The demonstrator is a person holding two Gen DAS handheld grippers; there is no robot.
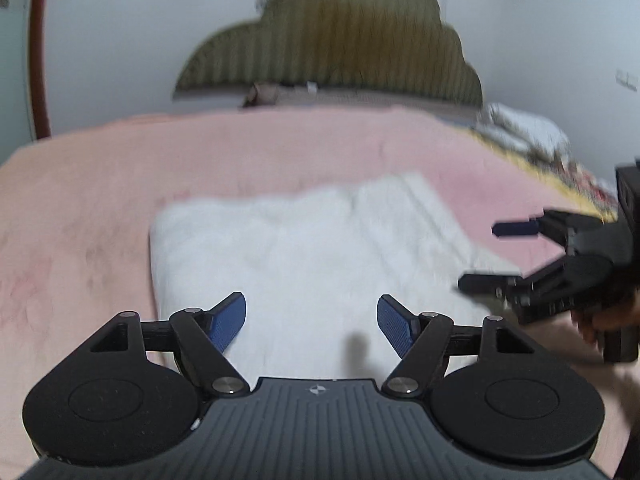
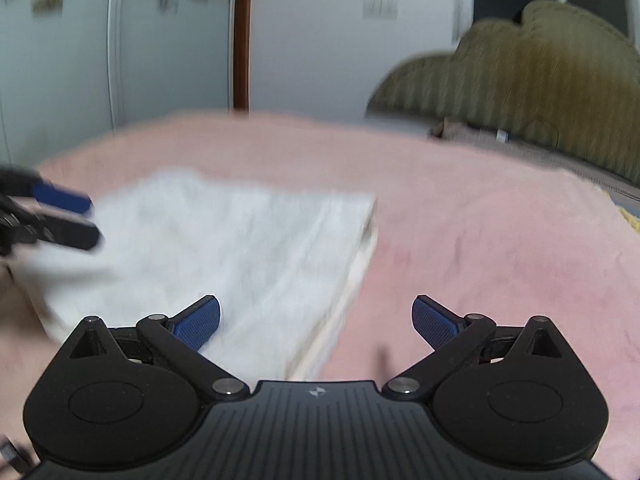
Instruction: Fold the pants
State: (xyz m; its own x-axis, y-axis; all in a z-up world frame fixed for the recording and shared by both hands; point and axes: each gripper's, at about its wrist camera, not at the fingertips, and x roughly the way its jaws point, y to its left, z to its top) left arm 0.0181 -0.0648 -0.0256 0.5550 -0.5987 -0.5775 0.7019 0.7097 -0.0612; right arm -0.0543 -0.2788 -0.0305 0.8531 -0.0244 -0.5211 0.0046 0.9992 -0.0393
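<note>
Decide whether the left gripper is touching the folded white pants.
Apart. In the right wrist view the left gripper hangs open beside the white pants, nothing between its fingers.

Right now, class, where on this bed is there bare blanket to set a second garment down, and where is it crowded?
Free: the wide pink fleece blanket left of the folded white pants, and the strip between them and the olive scalloped headboard. Also the pink stretch right of the pants in the right wrist view. Crowded: the pants' near edge, where the open left claw and right claw hover.
</note>
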